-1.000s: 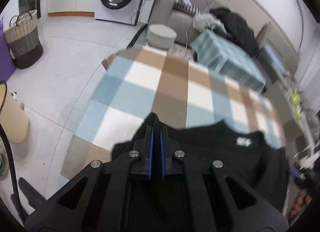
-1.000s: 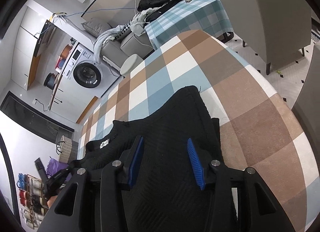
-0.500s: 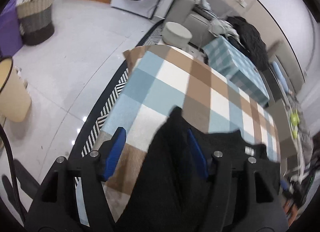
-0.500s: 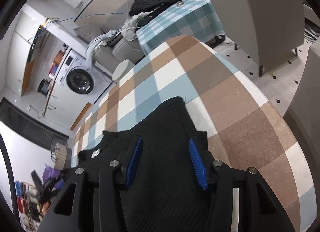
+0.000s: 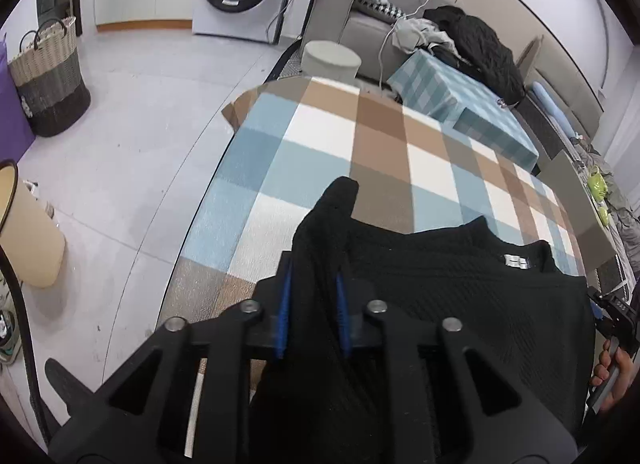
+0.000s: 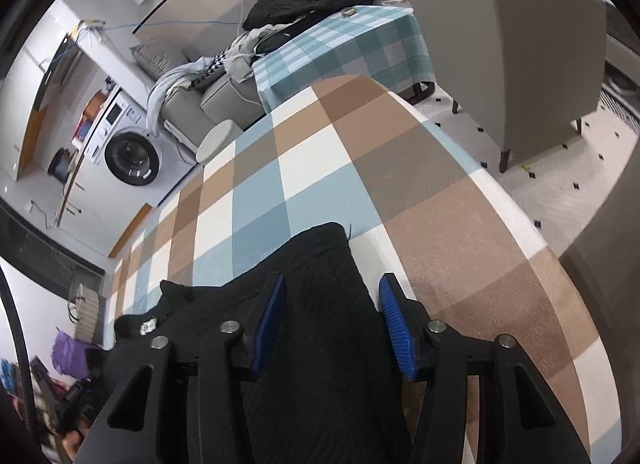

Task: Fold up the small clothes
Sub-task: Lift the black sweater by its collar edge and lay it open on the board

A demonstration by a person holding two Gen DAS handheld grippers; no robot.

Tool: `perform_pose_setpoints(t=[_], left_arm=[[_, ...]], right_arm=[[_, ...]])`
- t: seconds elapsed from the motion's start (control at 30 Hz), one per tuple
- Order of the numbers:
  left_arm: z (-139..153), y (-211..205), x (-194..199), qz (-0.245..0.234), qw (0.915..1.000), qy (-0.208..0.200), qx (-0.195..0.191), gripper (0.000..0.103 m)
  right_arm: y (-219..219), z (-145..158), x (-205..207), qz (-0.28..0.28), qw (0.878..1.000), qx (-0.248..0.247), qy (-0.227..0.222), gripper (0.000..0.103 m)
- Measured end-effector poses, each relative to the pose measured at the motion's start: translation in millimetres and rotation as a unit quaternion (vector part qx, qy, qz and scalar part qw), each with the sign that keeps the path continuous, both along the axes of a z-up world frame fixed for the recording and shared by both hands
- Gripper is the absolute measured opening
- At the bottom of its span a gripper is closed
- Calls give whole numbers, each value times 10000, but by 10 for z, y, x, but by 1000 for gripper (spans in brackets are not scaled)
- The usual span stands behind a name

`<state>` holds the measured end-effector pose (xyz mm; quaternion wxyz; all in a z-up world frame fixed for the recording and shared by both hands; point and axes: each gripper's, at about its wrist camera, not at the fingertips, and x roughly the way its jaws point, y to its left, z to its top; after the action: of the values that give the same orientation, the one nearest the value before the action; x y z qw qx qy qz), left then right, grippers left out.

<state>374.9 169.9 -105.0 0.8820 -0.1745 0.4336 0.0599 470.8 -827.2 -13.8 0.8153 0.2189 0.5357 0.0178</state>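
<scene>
The black sweater (image 5: pixel 460 288) lay unfolded on the checked table (image 5: pixel 320 136); left gripper (image 5: pixel 312 316) pinched its sleeve, right gripper (image 6: pixel 332 324) spread wide.

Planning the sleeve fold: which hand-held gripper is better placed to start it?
Left. The left hand-held gripper has its pads closed on a sleeve of the black sweater; the right hand-held gripper sits open astride the other sleeve.

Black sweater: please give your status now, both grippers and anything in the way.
Left gripper shut on sleeve of black sweater. Right gripper open, astride other sleeve. Sweater flat on checked cloth. Nothing in the way.
</scene>
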Motion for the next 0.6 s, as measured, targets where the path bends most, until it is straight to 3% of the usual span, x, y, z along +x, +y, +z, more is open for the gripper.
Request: perform_pose_setpoints(t=[0.07,0.13,0.27,0.37,0.47,0.53,0.6], left_arm=[[51,-5,-40,-5,9999,-114,5,13],[126,-4,-99,-12,9997,-238,4,12],[281,5,-206,-40,9989,-471,-46,11],[313,32,-196,24,9989,-473,-44,11],[137,101,-92,222,9997,-53,-103,14],[36,149,-85,376,9990,198,-148,24],[14,197,-173,493,9985,184,-175,40]], right_arm=[[76,31,-3,188,9991,-360,-143,18],[105,105,-35,279,9977,-462,-400,6],[120,406,-140,375,9932,-417,-1023,5],[119,547,-125,301,9916,-315,-1221,5],[131,459,-18,187,9939,-437,-998,5],[128,256,63,143,9978,-421,-500,14],[100,145,33,77,9992,-350,-172,14]])
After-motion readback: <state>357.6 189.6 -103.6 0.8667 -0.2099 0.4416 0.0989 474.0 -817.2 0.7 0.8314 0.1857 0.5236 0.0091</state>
